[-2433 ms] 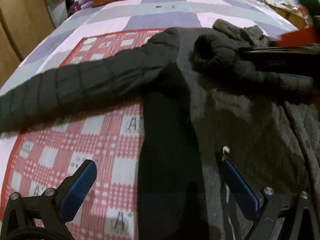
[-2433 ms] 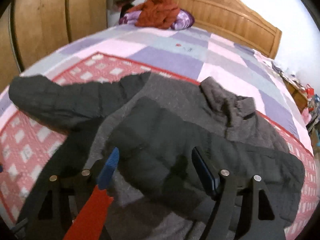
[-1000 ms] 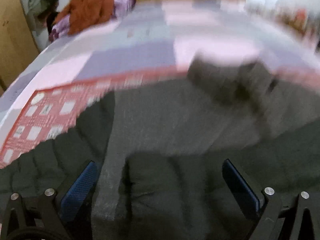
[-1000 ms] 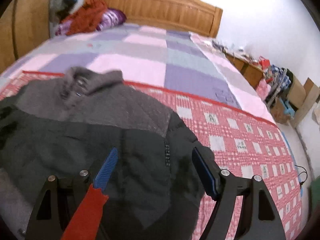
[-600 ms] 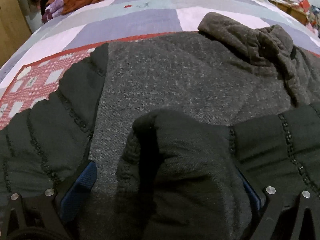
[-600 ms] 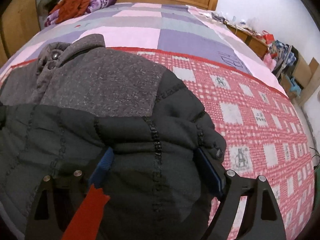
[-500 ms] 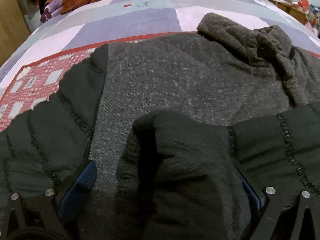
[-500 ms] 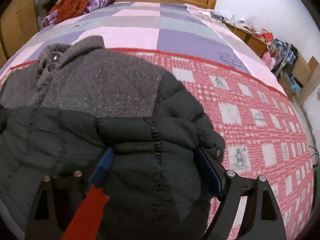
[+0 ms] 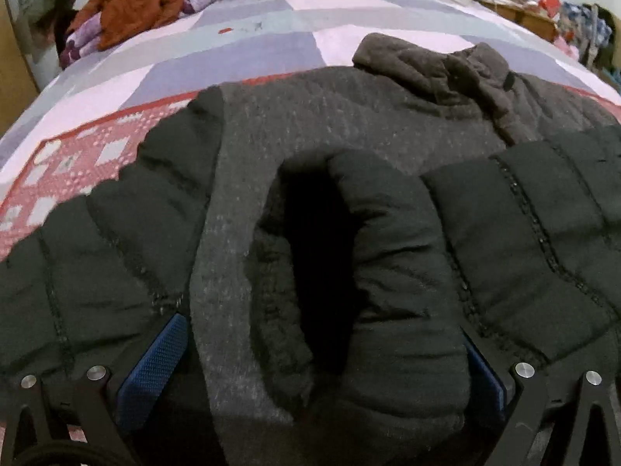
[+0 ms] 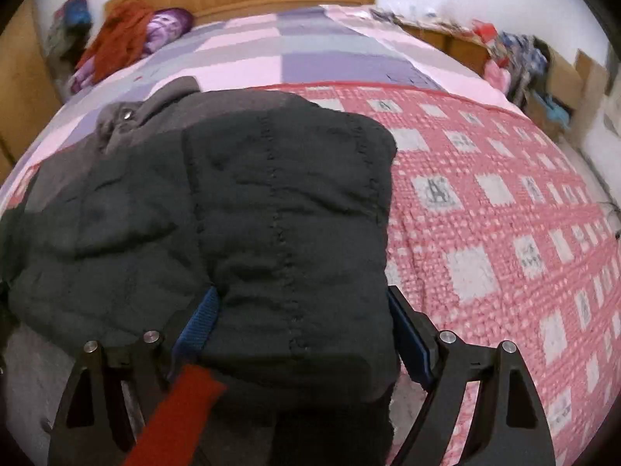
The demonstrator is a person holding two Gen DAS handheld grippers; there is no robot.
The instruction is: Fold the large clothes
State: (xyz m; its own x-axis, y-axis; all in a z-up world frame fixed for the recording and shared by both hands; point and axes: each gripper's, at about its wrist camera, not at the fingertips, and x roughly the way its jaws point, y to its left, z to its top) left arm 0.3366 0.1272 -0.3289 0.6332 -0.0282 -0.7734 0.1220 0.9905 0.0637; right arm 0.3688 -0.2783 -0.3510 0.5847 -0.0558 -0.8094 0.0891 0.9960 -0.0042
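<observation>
Two grippers over dark padded jacket (image 9: 388, 124) on bed: left gripper (image 9: 330, 353) spread wide astride sleeve cuff (image 9: 361, 272); right gripper (image 10: 299, 322) spread wide astride folded sleeve (image 10: 287, 202). Pink checked blanket (image 10: 485, 209) bare beyond jacket's right edge.

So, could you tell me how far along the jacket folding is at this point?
Done: the right sleeve lies folded across the jacket body, its cuff near the middle. In hand: both grippers, left and right, straddle padded fabric with jaws wide. Left: the other sleeve looks unfolded, then folding the body.
</observation>
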